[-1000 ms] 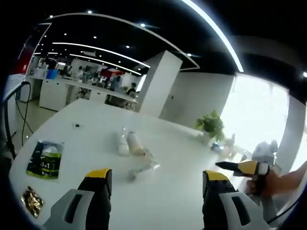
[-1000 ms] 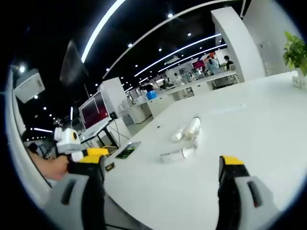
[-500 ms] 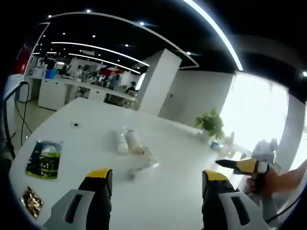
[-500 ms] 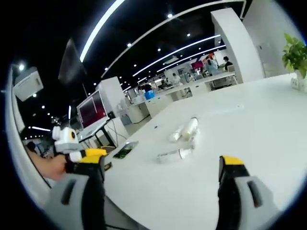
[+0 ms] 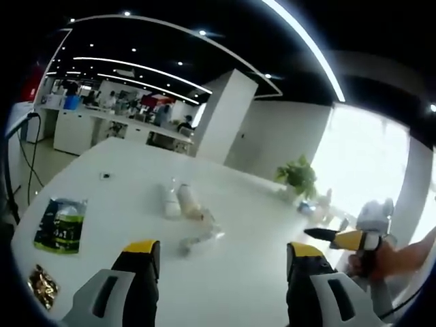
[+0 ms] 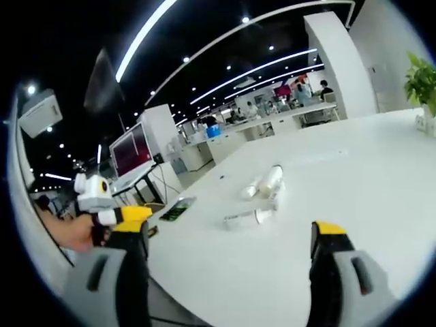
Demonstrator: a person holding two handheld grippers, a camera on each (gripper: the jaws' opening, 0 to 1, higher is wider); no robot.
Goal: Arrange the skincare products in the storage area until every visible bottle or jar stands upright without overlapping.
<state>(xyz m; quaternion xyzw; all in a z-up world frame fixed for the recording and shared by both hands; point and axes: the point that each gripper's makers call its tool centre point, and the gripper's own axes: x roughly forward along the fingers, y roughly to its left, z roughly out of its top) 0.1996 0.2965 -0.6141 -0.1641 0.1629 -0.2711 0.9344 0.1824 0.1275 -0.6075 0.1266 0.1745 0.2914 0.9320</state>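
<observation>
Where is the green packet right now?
The green packet lies flat near the white table's left edge in the left gripper view, left of the lying bottles, with a small gold packet nearer the camera.

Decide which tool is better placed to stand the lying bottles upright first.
Probably the left tool: open, with the bottles lying straight ahead on the table. The right tool, also open, sees them further off.

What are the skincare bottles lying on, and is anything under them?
The bottles and a tube lie on their sides on the bare white table, close together. Nothing shows beneath them; whether they touch is too small to tell. Both grippers hover open, short of them.
</observation>
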